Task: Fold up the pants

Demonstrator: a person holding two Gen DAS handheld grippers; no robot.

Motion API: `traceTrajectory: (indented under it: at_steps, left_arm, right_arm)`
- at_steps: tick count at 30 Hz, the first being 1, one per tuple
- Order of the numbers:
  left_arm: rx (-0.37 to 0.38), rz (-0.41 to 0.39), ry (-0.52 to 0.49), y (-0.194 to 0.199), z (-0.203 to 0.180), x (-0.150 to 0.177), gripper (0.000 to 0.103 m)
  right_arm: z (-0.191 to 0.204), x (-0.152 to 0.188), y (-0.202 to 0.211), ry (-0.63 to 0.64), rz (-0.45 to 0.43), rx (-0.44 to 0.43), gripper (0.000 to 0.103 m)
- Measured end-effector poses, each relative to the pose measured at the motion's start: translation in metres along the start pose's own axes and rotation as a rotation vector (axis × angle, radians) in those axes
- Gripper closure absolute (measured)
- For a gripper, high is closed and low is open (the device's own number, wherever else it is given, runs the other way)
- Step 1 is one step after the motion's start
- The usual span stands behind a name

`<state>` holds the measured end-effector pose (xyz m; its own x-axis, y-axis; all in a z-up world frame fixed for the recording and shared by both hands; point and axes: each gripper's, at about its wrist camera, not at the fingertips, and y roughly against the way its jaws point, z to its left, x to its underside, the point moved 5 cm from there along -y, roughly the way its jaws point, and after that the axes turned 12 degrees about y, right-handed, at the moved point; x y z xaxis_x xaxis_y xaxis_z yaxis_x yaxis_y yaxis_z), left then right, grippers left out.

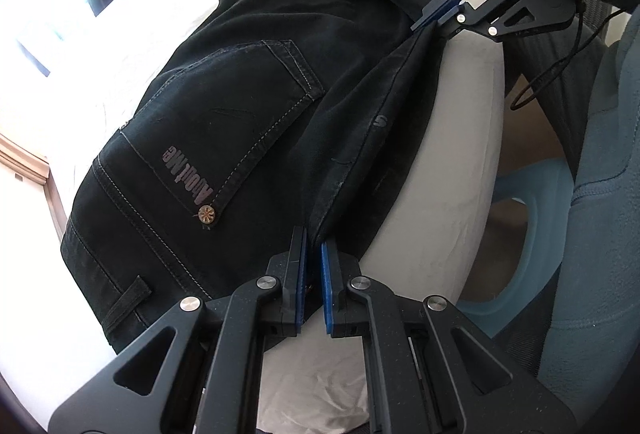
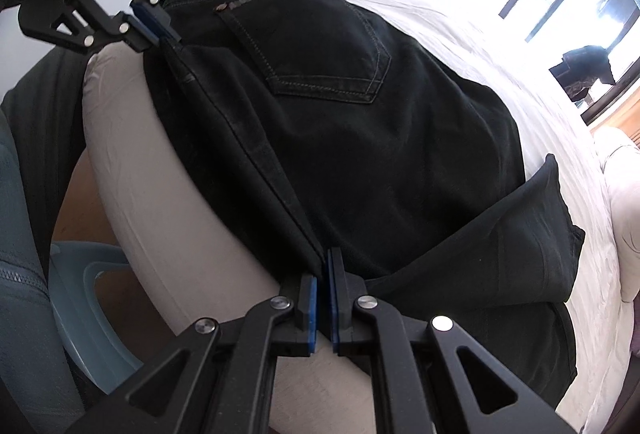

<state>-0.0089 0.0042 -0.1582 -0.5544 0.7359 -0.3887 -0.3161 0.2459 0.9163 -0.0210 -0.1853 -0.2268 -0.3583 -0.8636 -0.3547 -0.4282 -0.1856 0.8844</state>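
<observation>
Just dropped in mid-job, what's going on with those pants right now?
A person is folding black pants on a white bed with a tool in each hand. The left tool is shut on the near edge of the fabric close to the waistband; the right tool is shut on the same edge further down the leg. The back pocket faces up, and one end is already folded over.

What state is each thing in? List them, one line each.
Pants: lying on the bed, back pocket up, near edge pinched at two spots.
Left gripper: jaws shut on the pants' edge.
Right gripper: jaws shut on the same edge, further along.
Bed: covered with a light sheet, pants on top.
</observation>
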Motion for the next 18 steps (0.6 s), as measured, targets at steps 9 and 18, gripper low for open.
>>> traceTrajectory:
  at_steps: [9, 18]
  left_arm:
    - [-0.015, -0.011, -0.002, -0.007, -0.005, 0.008, 0.097]
    - [-0.013, -0.014, 0.051, 0.002, -0.007, 0.007, 0.061]
  right_arm:
    - [0.012, 0.01, -0.006, -0.017, 0.001, 0.006, 0.097]
    - [-0.003, 0.017, -0.006, -0.14, -0.011, -0.006, 0.062]
